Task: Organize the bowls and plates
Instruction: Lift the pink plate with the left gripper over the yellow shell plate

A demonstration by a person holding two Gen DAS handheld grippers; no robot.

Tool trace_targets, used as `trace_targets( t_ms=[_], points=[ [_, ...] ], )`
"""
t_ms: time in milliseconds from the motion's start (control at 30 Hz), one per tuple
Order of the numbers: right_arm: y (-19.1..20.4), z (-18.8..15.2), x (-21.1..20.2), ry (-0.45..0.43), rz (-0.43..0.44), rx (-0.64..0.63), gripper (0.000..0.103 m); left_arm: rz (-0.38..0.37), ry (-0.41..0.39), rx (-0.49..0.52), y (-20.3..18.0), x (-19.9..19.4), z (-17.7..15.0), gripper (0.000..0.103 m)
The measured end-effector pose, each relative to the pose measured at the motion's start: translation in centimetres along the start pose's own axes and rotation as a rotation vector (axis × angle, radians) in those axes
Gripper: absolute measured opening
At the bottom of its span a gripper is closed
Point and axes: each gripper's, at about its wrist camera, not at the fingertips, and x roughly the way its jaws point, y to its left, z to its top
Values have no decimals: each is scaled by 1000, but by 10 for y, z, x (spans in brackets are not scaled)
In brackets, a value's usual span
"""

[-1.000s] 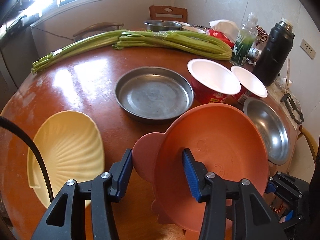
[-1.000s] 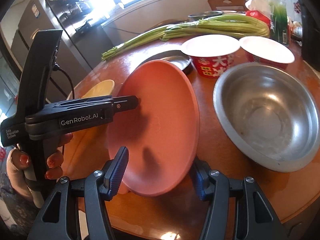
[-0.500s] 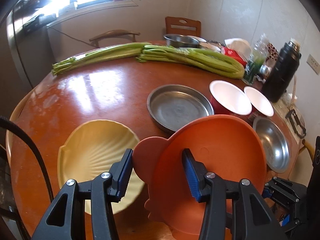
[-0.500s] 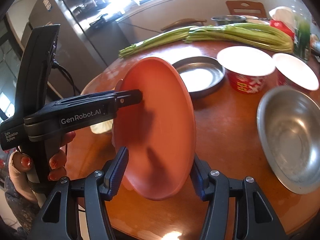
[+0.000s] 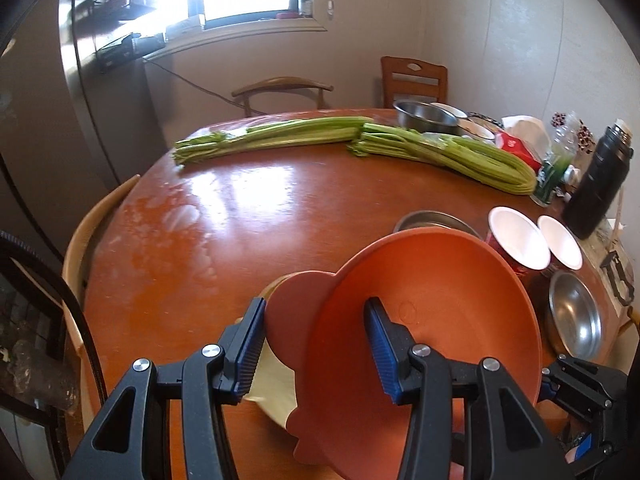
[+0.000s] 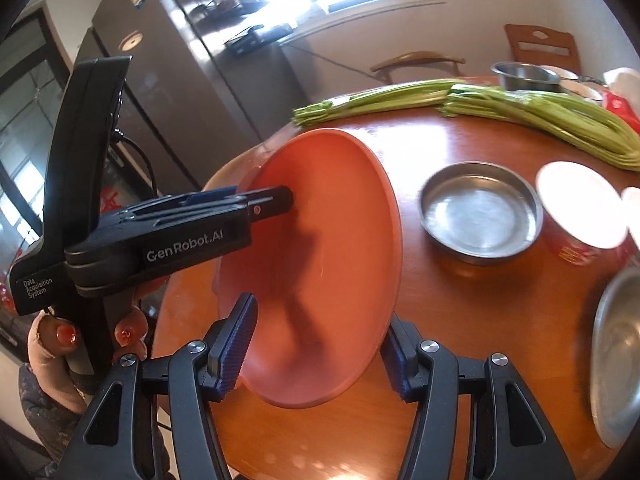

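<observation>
Right gripper (image 6: 316, 344) grips the orange plate (image 6: 332, 264) at its near rim, one blue pad inside the dish, the other behind it. Plate tilted up on edge, clear of the round wooden table (image 6: 460, 300). Left gripper (image 6: 276, 202) clamps the plate's far-left rim; hand (image 6: 60, 344) holds its handle. Right of plate: flat steel pan (image 6: 480, 216), red cup with white lid (image 6: 580, 216), steel bowl (image 6: 620, 360) at frame edge. Celery stalks (image 6: 500, 104) across the far side, small steel pot (image 6: 524, 76) behind.

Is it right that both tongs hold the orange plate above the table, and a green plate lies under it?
Not quite: the plate under the orange plate is pale yellow, not green, as the left wrist view shows. Both the left tongs and the right tongs hold the orange plate.
</observation>
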Motion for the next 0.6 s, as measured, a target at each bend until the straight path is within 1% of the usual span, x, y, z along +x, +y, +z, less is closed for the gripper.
trace_targets(
  t_ms=[200, 333, 600],
  points=[
    [16, 15, 22, 6, 13, -8, 60, 22, 6, -25, 25, 6, 2, 50],
    [23, 18, 32, 14, 11, -21, 60, 22, 20, -39, 38, 15, 3, 50],
    [27, 18, 60, 53, -3, -19, 60, 17, 51, -52, 47, 40, 4, 50]
  ],
)
